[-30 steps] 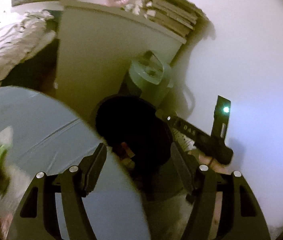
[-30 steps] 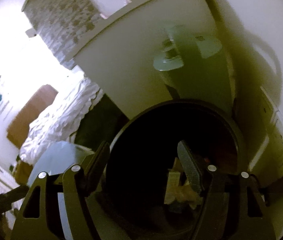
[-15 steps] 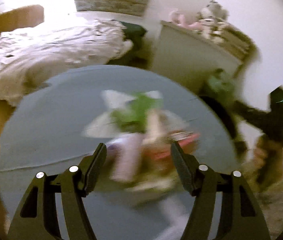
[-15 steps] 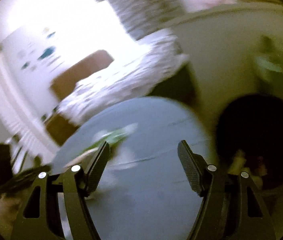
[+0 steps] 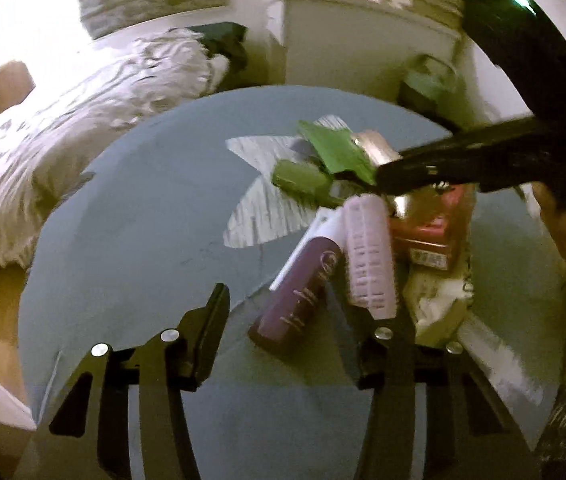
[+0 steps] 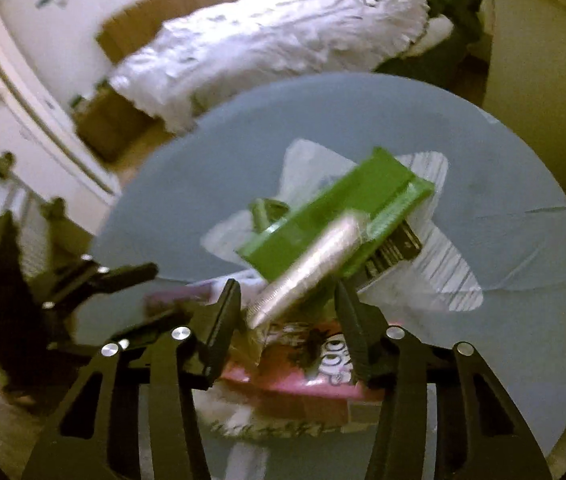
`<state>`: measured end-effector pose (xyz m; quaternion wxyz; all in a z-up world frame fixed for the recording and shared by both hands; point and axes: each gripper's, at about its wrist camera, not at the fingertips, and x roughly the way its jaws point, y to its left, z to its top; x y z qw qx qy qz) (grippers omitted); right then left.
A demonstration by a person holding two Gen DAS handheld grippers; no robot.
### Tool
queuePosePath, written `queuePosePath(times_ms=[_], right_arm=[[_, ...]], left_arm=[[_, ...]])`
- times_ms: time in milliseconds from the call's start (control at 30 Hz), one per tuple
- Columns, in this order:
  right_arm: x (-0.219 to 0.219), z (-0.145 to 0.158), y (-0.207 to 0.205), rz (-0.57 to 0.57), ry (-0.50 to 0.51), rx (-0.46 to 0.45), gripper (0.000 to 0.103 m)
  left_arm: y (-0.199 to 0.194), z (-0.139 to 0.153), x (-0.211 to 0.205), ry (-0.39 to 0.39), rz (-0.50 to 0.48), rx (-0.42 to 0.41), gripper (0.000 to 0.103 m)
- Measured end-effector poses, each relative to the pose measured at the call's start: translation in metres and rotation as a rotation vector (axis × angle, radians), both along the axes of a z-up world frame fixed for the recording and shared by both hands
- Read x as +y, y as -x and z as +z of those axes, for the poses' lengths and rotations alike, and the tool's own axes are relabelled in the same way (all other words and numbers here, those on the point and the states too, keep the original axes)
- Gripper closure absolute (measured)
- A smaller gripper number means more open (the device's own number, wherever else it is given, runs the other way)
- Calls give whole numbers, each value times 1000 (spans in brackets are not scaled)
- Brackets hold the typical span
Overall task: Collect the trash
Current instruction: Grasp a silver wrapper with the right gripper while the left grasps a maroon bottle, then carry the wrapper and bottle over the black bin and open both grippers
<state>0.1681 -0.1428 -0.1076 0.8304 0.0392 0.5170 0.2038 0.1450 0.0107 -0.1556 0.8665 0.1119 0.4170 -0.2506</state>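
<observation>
A pile of trash lies on a round grey-blue table (image 5: 131,232). It holds a dark purple tube (image 5: 299,296), a pale pink tube (image 5: 369,256), a red box (image 5: 431,236), a green carton (image 5: 335,152) and a striped white bag (image 5: 263,208). My left gripper (image 5: 283,316) is open, low over the table, with the purple tube between its fingers. My right gripper (image 6: 287,312) is open over the pile, with a silver tube (image 6: 311,268) between its fingers, the green carton (image 6: 335,220) beyond and a pink packet (image 6: 315,368) beneath. The right gripper also shows in the left wrist view (image 5: 387,176).
A bed with a white duvet (image 6: 275,40) stands beyond the table. A cream cabinet (image 5: 363,48) stands at the back right with a green bag (image 5: 435,88) beside it. The table's edge (image 6: 563,208) curves round on the right.
Both grippers have swung away from the black bin to the table and moved in over the trash pile. Both have stayed open.
</observation>
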Motion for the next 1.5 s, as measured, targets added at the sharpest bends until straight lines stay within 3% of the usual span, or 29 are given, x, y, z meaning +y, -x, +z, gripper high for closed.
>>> queuePosePath(times_ms=[133,200,300,400,667,833,1000,1167,1500], right_arm=[[-6,-14,-3,-16,17,5,68],[-6,-16,-4,-18,12,-9,72],[-11,-11,-1,-12,-33,-42,75],[-18,-2,2,1,-89,-75,91],[-48,24,18,7,-219,-173,91],[-84,43,27,-33,-295,-264,91],[-145,57,31,-136,-344,-349,91],[-227,54,32,-312,-357,-403,91],[-363,5,40,-615,-310,-387,91]], left_arm=[[-7,-2,-10,-24,-56,5,56],[-12,-5,-14,-17,-70,27,66],[-20,-8,-18,5,-47,57,70],[-24,-8,-11,46,6,75,72],[-10,16,16,251,171,67,78],[2,48,9,321,187,12,78],[2,77,-24,360,127,-23,78],[-14,97,-82,409,36,-24,78],[-53,96,-213,482,-89,25,78]])
